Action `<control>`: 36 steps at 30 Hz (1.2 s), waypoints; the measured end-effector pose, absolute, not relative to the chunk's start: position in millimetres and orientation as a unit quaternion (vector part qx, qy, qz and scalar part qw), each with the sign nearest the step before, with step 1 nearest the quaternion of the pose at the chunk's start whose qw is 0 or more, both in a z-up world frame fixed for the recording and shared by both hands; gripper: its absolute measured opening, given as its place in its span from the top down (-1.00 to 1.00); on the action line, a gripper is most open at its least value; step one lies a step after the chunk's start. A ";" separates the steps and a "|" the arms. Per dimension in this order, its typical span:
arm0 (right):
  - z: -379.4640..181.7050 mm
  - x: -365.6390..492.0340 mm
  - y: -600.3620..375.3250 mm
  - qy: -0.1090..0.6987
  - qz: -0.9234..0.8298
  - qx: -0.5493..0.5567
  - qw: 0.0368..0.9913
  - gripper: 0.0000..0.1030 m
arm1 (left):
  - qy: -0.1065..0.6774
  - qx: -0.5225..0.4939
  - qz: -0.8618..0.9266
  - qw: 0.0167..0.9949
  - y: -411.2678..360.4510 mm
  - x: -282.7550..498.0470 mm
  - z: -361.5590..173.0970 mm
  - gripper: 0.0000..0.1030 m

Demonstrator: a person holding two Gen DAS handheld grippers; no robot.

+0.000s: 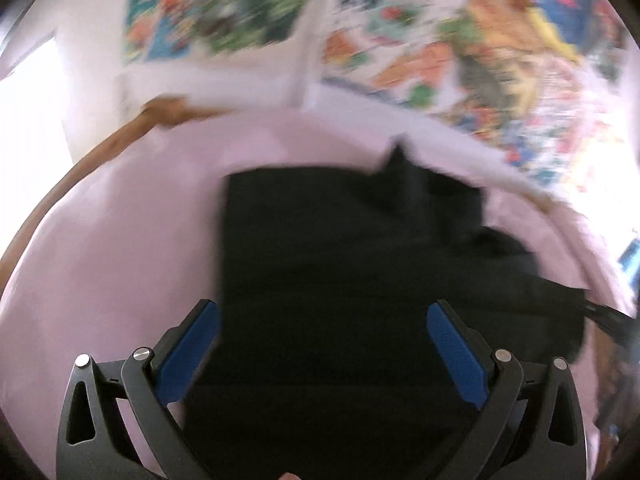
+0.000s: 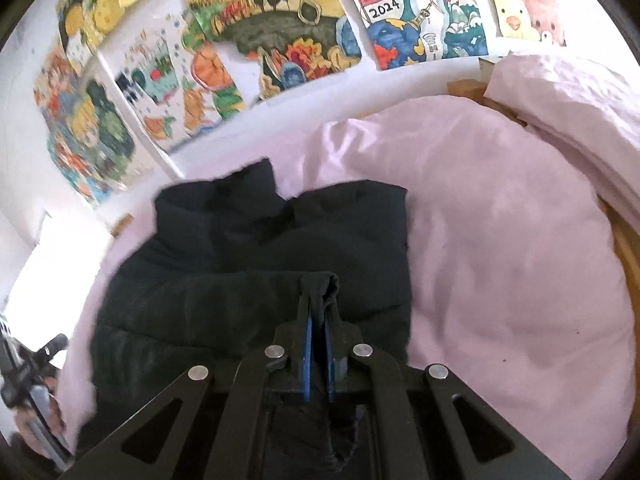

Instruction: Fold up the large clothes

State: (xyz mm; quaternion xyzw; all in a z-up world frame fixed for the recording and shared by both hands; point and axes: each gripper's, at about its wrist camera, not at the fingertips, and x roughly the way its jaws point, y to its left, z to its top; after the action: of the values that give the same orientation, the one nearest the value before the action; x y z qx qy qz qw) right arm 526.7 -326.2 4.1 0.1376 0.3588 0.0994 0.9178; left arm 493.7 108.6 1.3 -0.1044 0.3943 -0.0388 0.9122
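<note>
Pinching a bunched fold of the black garment (image 2: pixel 256 280), the right gripper (image 2: pixel 318 320) has its blue pads pressed together on the cloth; a gathered nub of fabric stands just past the fingertips and more dark cloth hangs below the jaws toward the camera. Held edge is therefore the near edge of the garment, on the right side. From that pinch the rest of the garment runs straight ahead, away from the fingers, its long axis pointing toward the wall; body looks thick, possibly padded, lying in soft ridges on the pink bedsheet (image 2: pixel 500 240). Left gripper (image 1: pixel 322 344) stands with jaws spread wide and nothing between the pads; the garment lies beneath and ahead of it, apart from both fingers as far as the blurred view shows. In the left wrist view the dark cloth fills the gap between the fingers and extends forward, its left edge fairly straight, its far right part rumpled. Judgement: right hand alone has hold, so any fold forward turns on the left gripper finding the matching near edge on its own side; it is already over the cloth. Farther off, a pointed flap (image 2: pixel 256 178) sticks up at the garment's far end, then bare sheet, a heaped pink quilt (image 2: pixel 560 100) at far right, and drawings (image 2: pixel 280 28) on the wall.
</note>
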 end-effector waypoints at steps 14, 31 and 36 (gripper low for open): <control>-51.9 549.2 -297.2 0.374 0.029 -0.050 0.925 0.84 | 0.447 -0.058 0.003 0.893 132.3 512.3 -73.4 -0.98; -80.7 549.4 -276.3 0.375 0.031 -0.142 0.916 0.31 | 0.418 -0.050 0.028 0.907 135.2 505.8 -62.6 -0.98; -45.2 547.9 -305.7 0.353 0.053 -0.051 0.933 -0.30 | 0.334 -0.082 0.004 0.939 128.8 500.0 -17.6 -0.98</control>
State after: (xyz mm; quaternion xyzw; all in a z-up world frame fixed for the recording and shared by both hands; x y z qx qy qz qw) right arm 547.9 -305.7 -45.2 -0.0510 0.3525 0.0531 0.9329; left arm 500.0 128.8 -17.6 -0.0817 0.3337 0.0041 0.9391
